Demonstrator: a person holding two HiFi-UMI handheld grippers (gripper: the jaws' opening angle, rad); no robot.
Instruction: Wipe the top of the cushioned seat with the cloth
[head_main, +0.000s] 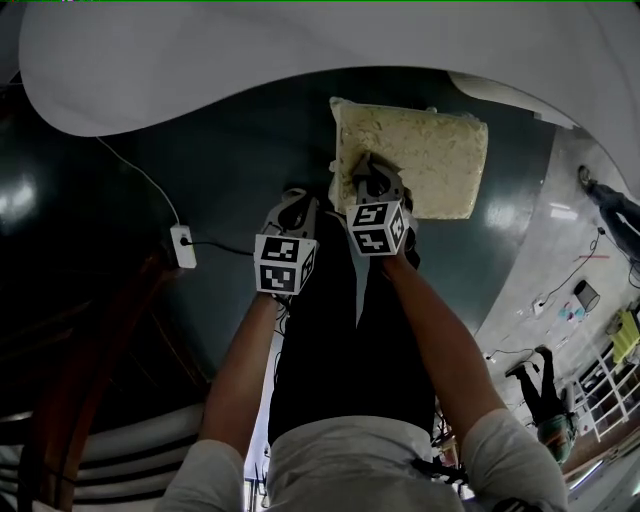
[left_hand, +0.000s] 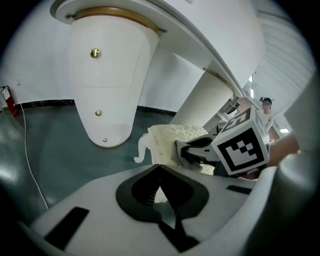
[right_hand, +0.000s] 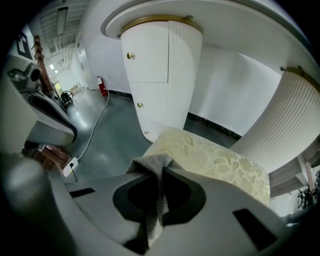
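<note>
The cushioned seat (head_main: 425, 150) is a cream, leaf-patterned square pad on the dark floor, upper middle of the head view. My right gripper (head_main: 370, 180) sits over its near left corner, shut on a grey knitted cloth (right_hand: 156, 167) that hangs between the jaws and touches the seat's edge (right_hand: 215, 160). My left gripper (head_main: 297, 208) hovers just left of the seat over the floor, jaws together with nothing in them. From the left gripper view the seat (left_hand: 172, 137) lies ahead, with the right gripper's marker cube (left_hand: 240, 145) beside it.
A white power strip (head_main: 183, 247) with its cable lies on the dark green floor (head_main: 240, 150) to the left. White ribbed pillars (right_hand: 162, 75) and a white curved counter (head_main: 250, 50) stand behind the seat. Dark wooden furniture (head_main: 70, 390) is at lower left.
</note>
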